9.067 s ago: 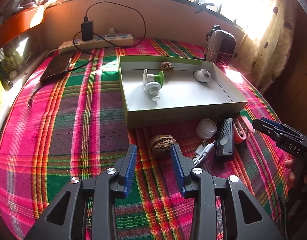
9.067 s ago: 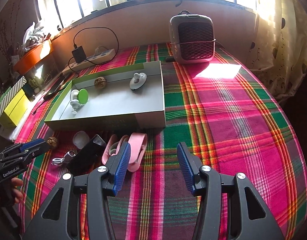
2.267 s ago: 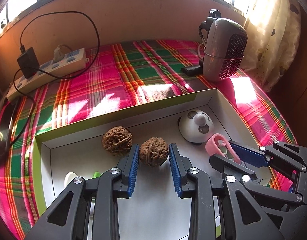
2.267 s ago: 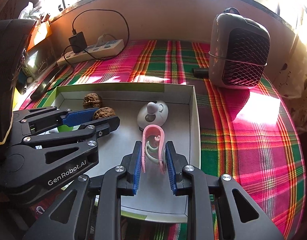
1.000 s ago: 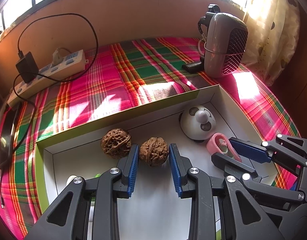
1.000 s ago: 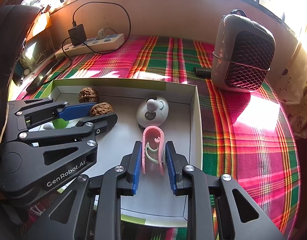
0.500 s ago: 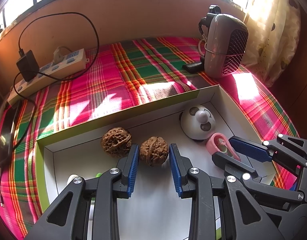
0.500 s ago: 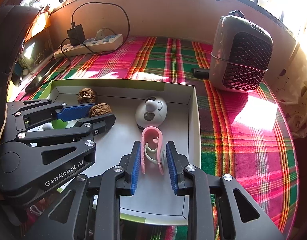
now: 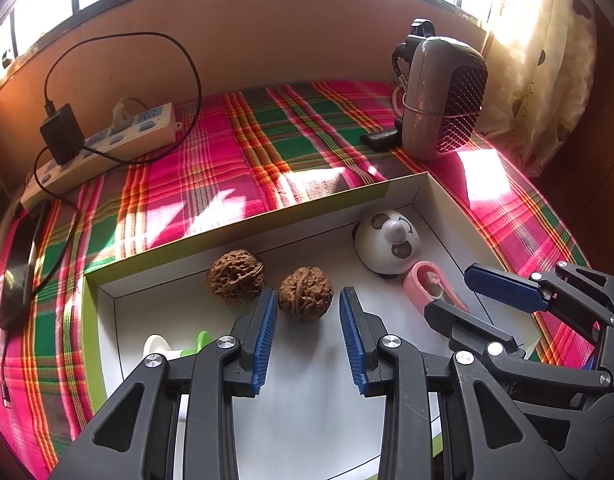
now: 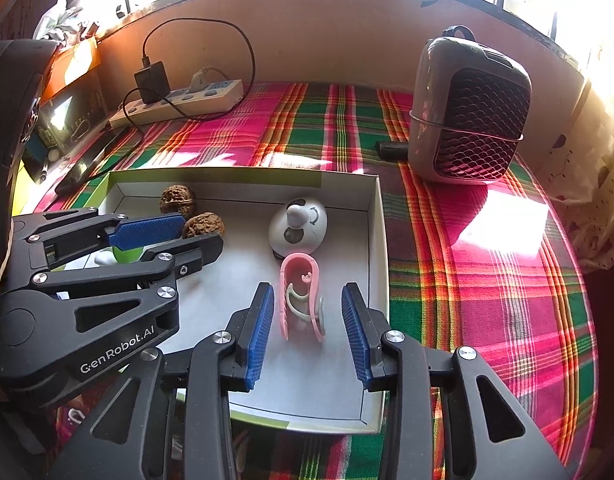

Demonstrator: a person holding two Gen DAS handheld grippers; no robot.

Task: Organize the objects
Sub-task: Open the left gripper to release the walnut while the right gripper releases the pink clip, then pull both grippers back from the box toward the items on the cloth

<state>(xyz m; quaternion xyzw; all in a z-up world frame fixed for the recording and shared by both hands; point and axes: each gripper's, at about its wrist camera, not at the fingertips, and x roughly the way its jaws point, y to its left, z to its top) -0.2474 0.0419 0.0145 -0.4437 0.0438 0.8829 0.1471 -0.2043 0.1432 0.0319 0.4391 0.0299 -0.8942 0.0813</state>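
Two hand-held grippers sit over the white box (image 10: pixel 377 240). The left hand-held gripper (image 9: pixel 305 320) is wide, a walnut (image 9: pixel 305 294) between its fingers. The right hand-held gripper (image 10: pixel 307 316) is wide around the pink clip (image 10: pixel 301 294) lying in the box.

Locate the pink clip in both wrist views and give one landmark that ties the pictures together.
Left wrist view: the pink clip lies right of centre on the box floor, just below the white panda-faced dome, partly behind the right gripper.
Right wrist view: the pink clip lies at centre, between the open right gripper's fingers, not touching either.
Shared landmark: the grey heater behind the box.
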